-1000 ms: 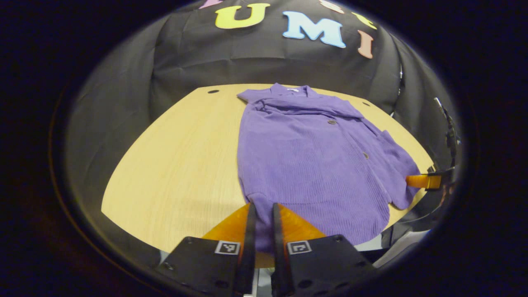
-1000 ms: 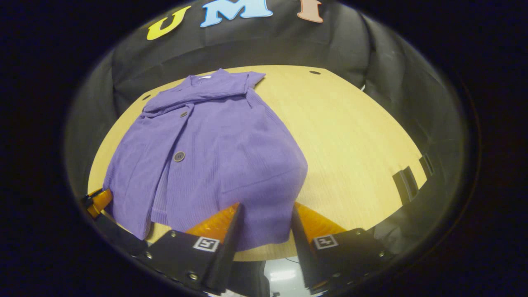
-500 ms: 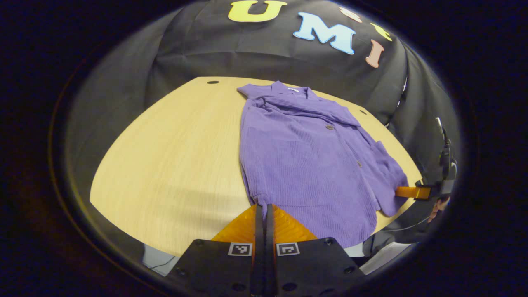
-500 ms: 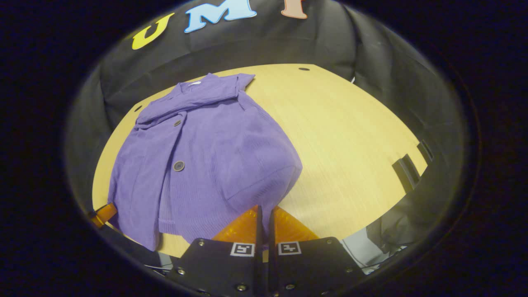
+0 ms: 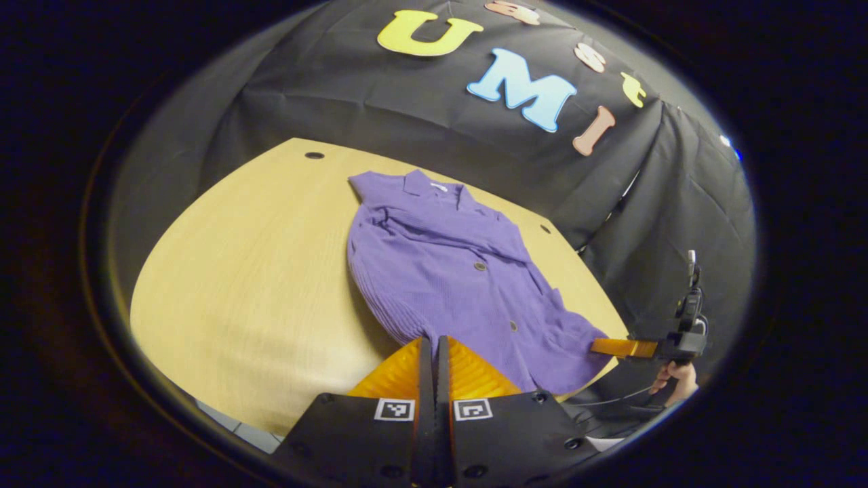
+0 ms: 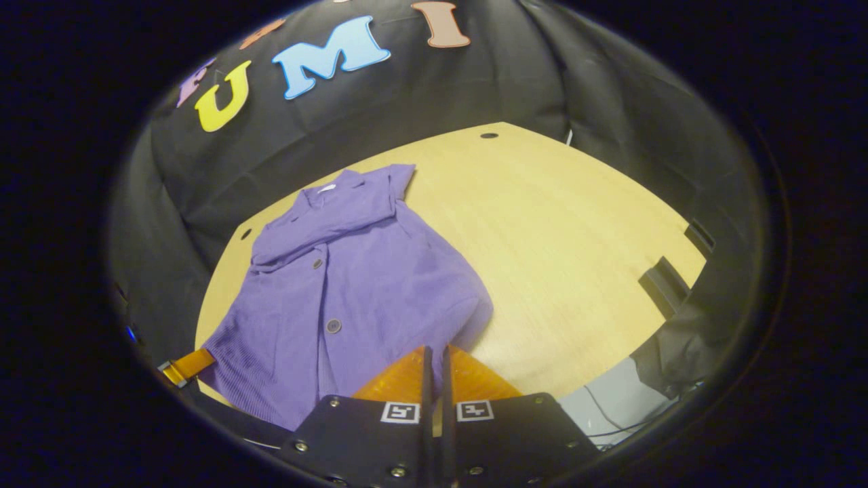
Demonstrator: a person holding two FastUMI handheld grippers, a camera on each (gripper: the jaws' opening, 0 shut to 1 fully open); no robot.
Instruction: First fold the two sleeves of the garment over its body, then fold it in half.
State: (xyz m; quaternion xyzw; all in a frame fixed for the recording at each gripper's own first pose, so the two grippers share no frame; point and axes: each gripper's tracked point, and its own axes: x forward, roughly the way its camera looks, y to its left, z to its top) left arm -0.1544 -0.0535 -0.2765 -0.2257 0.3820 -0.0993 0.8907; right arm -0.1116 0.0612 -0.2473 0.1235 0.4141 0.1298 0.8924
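Observation:
A purple buttoned cardigan [image 5: 447, 271] lies on the wooden table [image 5: 258, 271], collar at the far end and both sleeves folded across the chest. My left gripper [image 5: 434, 342] is shut on the left corner of the near hem. My right gripper [image 6: 435, 352] is shut on the hem's right corner. Both corners hang raised off the table, so the lower part of the cardigan [image 6: 346, 285] sags between them. In the left gripper view the right gripper [image 5: 600, 346] shows at the far hem corner, with a hand [image 5: 671, 381] behind it. The left gripper [image 6: 184, 364] appears low on the left in the right gripper view.
The table [image 6: 563, 257] stretches bare beside the garment on both sides. A small round hole [image 5: 314, 155] sits in a far corner, another hole [image 6: 488, 135] at the opposite one. Dark slots [image 6: 668, 285] mark the right edge. Black cloth walls stand behind.
Both grippers closed on the hem corners, the right from wide open. They then rose, lifting the near hem off the table.

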